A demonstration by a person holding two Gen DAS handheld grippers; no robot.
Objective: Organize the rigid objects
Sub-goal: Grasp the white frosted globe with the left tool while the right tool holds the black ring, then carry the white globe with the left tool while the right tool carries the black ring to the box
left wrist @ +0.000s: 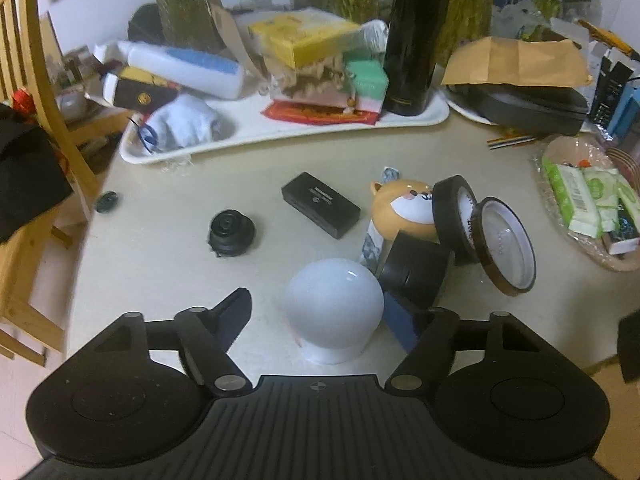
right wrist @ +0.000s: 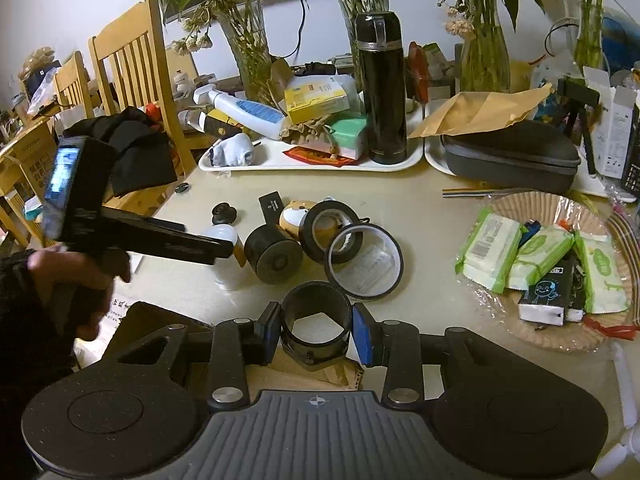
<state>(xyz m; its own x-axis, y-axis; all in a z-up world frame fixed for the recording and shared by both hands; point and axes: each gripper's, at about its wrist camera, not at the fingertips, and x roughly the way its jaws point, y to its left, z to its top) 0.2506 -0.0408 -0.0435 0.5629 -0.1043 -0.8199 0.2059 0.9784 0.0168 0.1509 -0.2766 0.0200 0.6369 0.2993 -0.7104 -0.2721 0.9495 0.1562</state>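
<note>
Black ring (right wrist: 316, 320), clamped between the right gripper (right wrist: 316, 334) pads. Left gripper (left wrist: 320, 316) spread wide around white dome lamp (left wrist: 334, 312); closing on it appears next.

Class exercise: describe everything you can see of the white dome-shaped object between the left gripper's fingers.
The white dome is a smooth, glossy, rounded globe, milky white like frosted plastic or glass, on a short white cylindrical base. It stands upright on the beige table, between the open fingers of the left gripper, which flank it without clearly touching. A black cylinder sits close at its right. In the right wrist view the left gripper partly hides it.
</note>
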